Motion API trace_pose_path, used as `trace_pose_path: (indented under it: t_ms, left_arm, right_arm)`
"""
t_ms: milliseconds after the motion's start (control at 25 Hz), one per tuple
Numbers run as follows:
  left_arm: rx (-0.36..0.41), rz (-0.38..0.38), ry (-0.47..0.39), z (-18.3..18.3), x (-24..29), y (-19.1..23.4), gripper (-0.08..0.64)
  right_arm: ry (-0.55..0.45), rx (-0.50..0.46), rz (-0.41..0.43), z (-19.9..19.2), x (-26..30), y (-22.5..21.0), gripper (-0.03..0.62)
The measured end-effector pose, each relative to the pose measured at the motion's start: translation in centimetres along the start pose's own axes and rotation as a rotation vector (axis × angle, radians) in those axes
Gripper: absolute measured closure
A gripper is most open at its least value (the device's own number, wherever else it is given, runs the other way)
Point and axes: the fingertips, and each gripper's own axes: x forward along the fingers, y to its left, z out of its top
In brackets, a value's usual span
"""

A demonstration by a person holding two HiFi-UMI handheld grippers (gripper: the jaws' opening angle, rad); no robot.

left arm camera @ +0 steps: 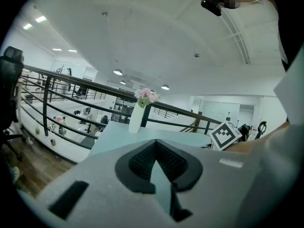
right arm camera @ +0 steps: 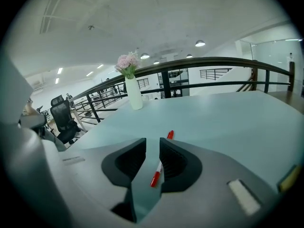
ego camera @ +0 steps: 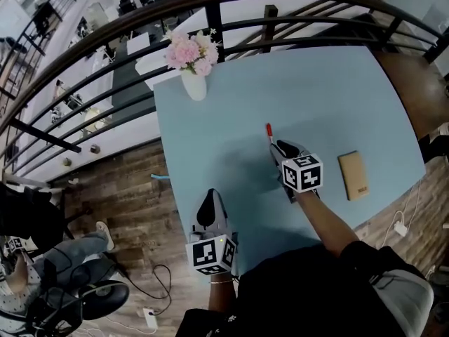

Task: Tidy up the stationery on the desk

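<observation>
Nearest the person, at about 7 o'clock on the pale blue table [ego camera: 330, 90], the left claw [ego camera: 208, 202] hovers over the near edge. It is clenched with nothing in it, its dark pads meeting in a point.

A little further in, toward the middle of the table, the right claw [right arm camera: 153, 148] tilts down at the surface. It is released, with a clear gap between its pads. A pen [right arm camera: 158, 169] with a white body and red ends lies on the table in that gap. It runs close along the right-hand pad, and neither pad presses on it. From above, its red tip sticks out past the claw toward 12 o'clock.

At 3 o'clock from the right claw, well apart from it, a small tan notebook [ego camera: 353, 175] lies flat near the table's right edge.

Far off, at 11 o'clock, a white vase [ego camera: 194, 85] stands upright by the far left corner, holding pink flowers [ego camera: 191, 50]. A dark railing [ego camera: 280, 25] curves behind the table.
</observation>
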Motion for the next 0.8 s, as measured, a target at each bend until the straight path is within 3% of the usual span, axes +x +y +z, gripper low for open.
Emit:
trace_pose_path:
  t_ms: [800]
  left_arm:
    - [-0.052,0.013,0.031,-1.5,1.1,2.1,0.563]
  right_arm:
    - [0.16,-0.024,-0.108,-3.2,4.4,-2.4,0.509]
